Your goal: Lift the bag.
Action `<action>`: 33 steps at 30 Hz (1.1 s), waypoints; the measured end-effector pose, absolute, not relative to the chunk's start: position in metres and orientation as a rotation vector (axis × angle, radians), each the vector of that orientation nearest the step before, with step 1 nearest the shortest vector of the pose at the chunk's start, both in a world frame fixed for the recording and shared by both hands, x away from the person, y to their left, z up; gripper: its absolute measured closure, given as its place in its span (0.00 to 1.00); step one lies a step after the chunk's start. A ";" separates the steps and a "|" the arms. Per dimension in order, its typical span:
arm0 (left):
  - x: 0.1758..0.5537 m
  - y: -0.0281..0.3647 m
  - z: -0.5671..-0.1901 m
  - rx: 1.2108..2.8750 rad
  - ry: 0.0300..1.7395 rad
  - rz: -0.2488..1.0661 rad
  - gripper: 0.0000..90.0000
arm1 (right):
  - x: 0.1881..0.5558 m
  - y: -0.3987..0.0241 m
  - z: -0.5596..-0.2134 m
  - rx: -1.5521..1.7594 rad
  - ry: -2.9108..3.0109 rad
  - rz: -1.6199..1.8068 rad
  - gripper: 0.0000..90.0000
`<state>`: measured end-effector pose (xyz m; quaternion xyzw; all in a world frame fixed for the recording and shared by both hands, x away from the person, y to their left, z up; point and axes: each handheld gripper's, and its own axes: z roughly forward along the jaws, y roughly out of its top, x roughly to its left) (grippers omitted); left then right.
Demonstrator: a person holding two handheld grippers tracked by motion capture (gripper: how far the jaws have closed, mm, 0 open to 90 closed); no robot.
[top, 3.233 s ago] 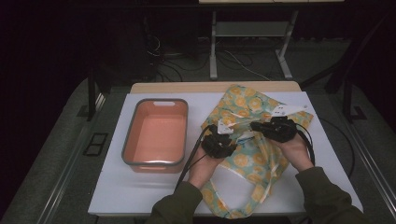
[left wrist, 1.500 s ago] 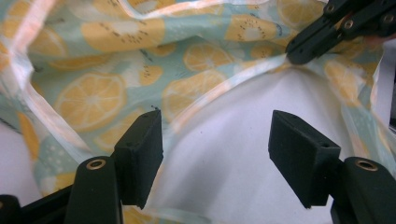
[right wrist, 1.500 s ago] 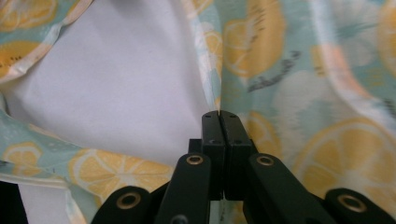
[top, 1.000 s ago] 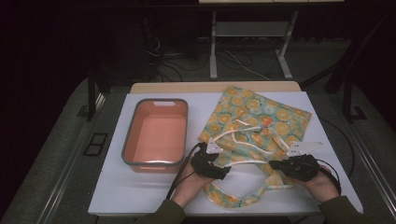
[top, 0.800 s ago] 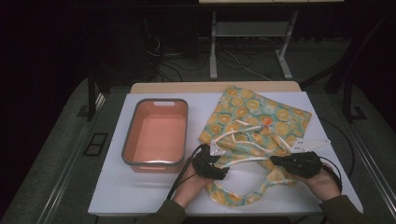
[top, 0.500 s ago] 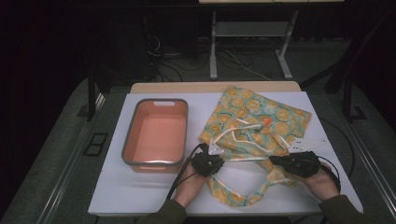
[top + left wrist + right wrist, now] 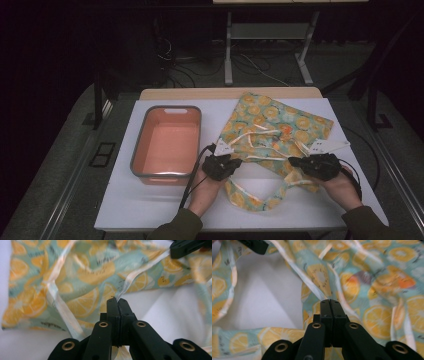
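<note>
Both grippers (image 7: 235, 162) (image 7: 295, 162) pinched the apron's (image 7: 280, 120) ties (image 7: 140, 272) (left's jaws just closed); next, probably pulling toward 6 o'clock.

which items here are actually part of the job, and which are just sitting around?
In the job:
- fruit-print apron
- its white strap, pinched by the left gripper
- right gripper, shut on another white strap of the apron

Lying about:
- orange tub, beside the apron, untouched
- white table mat
</note>
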<state>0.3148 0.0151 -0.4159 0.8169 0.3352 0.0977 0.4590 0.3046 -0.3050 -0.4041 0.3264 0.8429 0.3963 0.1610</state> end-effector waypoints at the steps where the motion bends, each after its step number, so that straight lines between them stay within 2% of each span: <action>1: 0.317 0.015 -0.411 1.989 0.825 0.245 0.99 | 0.307 -0.306 -0.402 0.933 2.394 1.141 1.00; 13: 0.324 0.017 -0.375 1.865 0.801 0.295 0.99 | 0.322 -0.300 -0.375 0.890 2.296 1.227 1.00; 24: 0.313 0.037 -0.323 1.709 0.741 0.350 0.99 | 0.319 -0.299 -0.343 0.845 2.206 1.356 1.00; 33: 0.334 0.030 -0.334 1.702 0.789 0.336 0.99 | 0.336 -0.300 -0.342 0.873 2.175 1.320 1.00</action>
